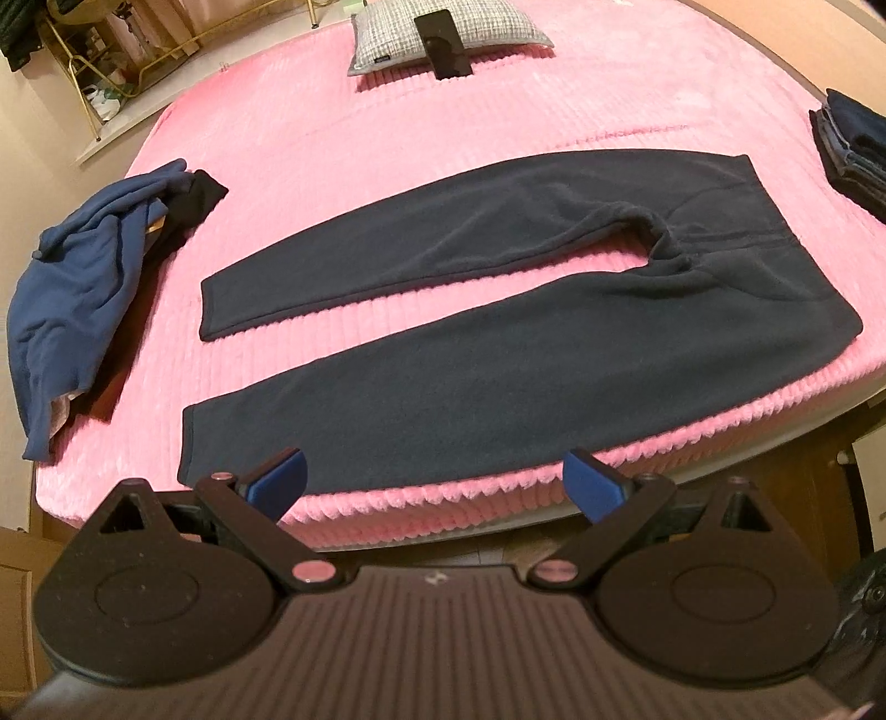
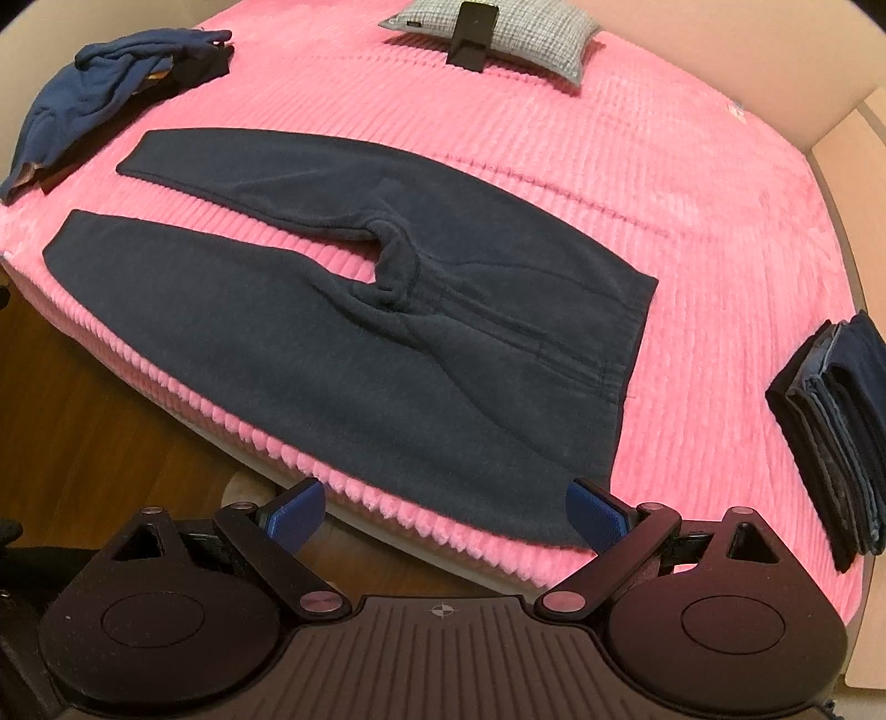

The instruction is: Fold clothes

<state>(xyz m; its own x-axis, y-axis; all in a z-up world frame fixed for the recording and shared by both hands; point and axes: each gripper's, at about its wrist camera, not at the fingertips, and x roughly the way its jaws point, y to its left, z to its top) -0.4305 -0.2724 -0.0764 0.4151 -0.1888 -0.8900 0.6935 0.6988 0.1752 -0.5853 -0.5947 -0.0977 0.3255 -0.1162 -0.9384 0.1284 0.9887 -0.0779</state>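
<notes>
Pink bed (image 1: pixel 387 166): trousers (image 1: pixel 443 387) flat; both grippers' fingers (image 1: pixel 277 487) wide apart, empty

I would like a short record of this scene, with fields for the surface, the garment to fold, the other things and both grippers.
surface: pink bed cover
garment: dark trousers, spread flat, legs apart
unfolded pile: blue clothes, beyond the leg ends
folded stack: dark clothes, beyond the waistband
pillow: grey pillow, far side
left gripper: open, empty
right gripper: open, empty
</notes>
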